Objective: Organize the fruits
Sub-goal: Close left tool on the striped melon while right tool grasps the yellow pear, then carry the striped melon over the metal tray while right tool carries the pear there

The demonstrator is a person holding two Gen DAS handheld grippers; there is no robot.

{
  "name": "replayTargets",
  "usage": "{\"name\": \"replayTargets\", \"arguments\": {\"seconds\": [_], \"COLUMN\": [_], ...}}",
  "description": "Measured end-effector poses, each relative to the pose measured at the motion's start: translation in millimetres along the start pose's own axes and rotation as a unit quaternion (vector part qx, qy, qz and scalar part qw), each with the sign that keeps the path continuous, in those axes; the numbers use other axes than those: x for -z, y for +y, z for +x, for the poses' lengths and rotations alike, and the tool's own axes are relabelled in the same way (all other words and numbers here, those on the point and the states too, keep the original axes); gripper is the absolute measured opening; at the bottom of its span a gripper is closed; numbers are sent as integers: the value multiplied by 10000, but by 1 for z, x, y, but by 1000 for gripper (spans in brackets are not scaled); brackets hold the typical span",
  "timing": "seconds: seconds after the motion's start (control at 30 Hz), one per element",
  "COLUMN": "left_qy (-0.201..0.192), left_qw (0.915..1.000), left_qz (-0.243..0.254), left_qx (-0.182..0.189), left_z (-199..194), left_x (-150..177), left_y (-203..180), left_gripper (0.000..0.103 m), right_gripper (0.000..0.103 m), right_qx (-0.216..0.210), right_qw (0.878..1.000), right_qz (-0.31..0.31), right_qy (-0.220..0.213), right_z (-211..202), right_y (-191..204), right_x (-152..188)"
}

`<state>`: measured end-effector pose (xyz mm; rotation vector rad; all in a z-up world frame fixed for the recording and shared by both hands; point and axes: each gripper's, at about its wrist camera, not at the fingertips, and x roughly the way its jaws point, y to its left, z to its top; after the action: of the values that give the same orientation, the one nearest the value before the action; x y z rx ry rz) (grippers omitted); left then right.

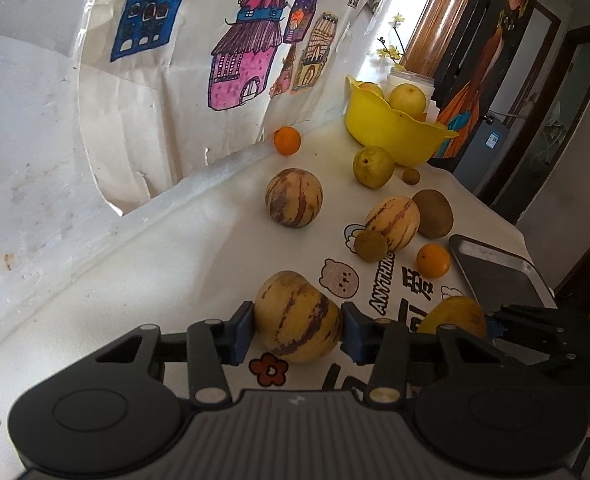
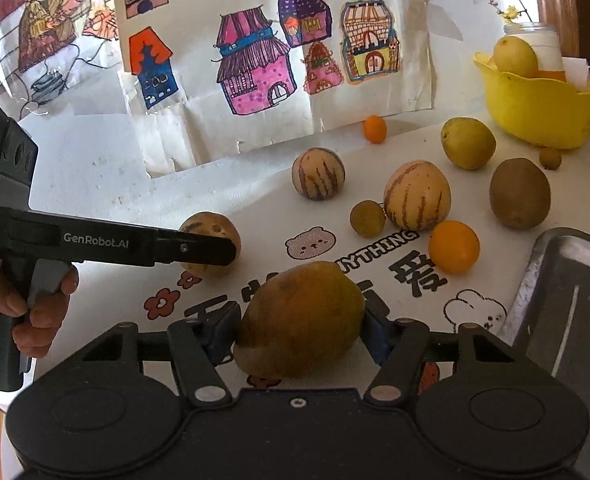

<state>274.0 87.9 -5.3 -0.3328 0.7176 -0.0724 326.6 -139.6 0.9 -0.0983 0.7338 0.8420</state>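
A cream fruit with purple stripes lies on the printed white cloth, and the blue pads of my left gripper press on both its sides. In the right wrist view the same fruit shows behind that gripper's dark fingers, with a hand on the handle. My right gripper is shut on a large yellow-brown mango resting on the cloth. The mango also shows at the right of the left wrist view, partly hidden.
Loose on the cloth are two more striped fruits, a kiwi, two oranges, a yellow-green fruit and small brown fruits. A yellow bowl holds fruit at the back right. A metal tray sits near right.
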Motion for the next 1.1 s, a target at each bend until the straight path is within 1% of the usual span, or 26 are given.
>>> {"name": "replayTargets", "arguments": {"seconds": [0.07,0.27,0.5,0.67,0.73,0.87,1.0,1.1], "left_qy": [43,189,118,78,71,13,-110,-142], "left_qw": [10000,9997,9998,9998,9997,9990,9968,9943], "left_qz": [-20,-108,-32,12,20,77,297,403], "left_qx": [-12,116,178,205,251,442,739,975], "left_z": [-3,-9,-15,-13,-10,-1,9,20], "left_x": [2,5,2,-2,-3,-3,-1,0], "left_y": [-2,-13,-34,-50,-56,-72,-93,-109], "left_gripper": [49,49,49,49,49,49,49,49], "right_gripper": [64,61,60,59,59,59,58,58], "right_qx": [-18,-81,-105,-25,69,489,838,1127], "right_qw": [10000,9999,9994,9983,9976,9949,9881,9820], "right_qz": [19,57,181,367,461,630,1095,1305], "right_qy": [-13,-69,-276,-459,-517,-619,-683,-771], "right_z": [-5,-22,-48,-74,-85,-108,-123,-130], "right_y": [1,5,4,-7,-15,-39,-71,-92], "right_x": [3,13,26,31,32,33,34,31]}}
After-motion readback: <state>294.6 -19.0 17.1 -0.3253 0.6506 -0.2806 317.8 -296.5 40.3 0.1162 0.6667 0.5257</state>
